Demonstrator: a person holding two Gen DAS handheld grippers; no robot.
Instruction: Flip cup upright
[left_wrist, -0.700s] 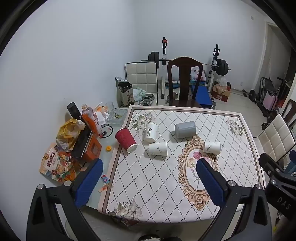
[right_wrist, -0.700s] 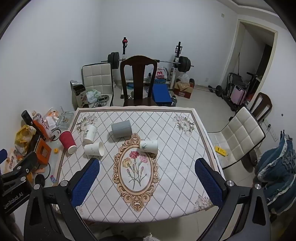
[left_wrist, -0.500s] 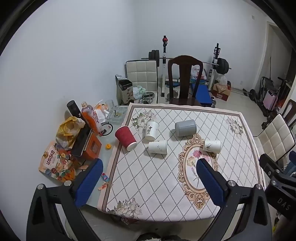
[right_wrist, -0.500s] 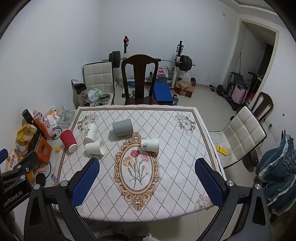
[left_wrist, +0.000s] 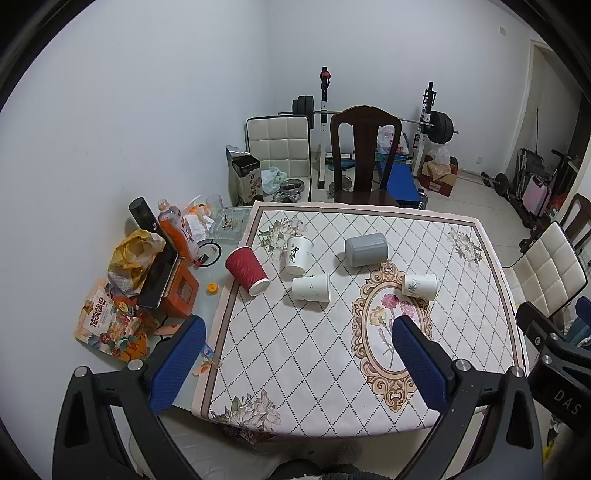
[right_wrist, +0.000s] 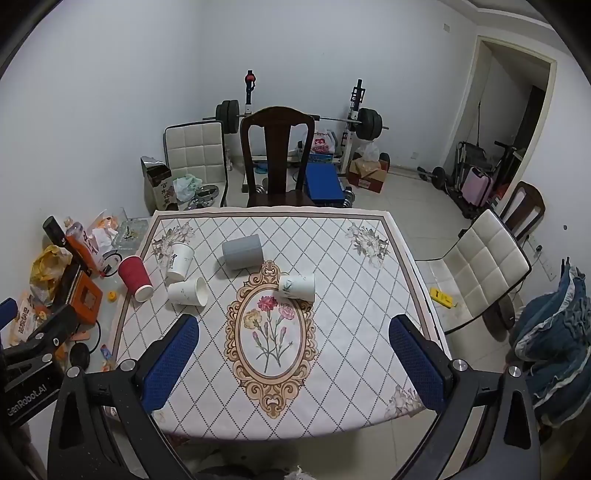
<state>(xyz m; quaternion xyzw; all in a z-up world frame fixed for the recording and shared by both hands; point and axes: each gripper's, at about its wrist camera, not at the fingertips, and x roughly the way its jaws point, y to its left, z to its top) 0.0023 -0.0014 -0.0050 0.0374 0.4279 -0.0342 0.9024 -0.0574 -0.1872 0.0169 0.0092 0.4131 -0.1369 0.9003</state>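
Cups are lying scattered over the far half of the table (right_wrist: 369, 332), five of them, and none is being held. A red cup (left_wrist: 246, 270) is lying on its side at the left edge, mouth toward the near side; a white cup with black lettering (left_wrist: 297, 254) is sitting just beside it, though whether it is upright or inverted is hard to tell. Another white cup (left_wrist: 311, 288) is lying on its side, mouth facing right, a grey cup (right_wrist: 242, 252) is lying nearer the far edge, and a white cup with a leaf print (right_wrist: 297, 286) is resting on its side at the top of the oval flower medallion, long axis running left to right. The left gripper (left_wrist: 295, 363) and the right gripper (right_wrist: 293, 363) are both hovering above the near edge, jaws spread wide apart and empty, well apart from every cup. The leaf-print cup is lying almost straight ahead of the right gripper, so that hand looks the nearer one for it, while the red and plain white cups are lying toward the left gripper's side.
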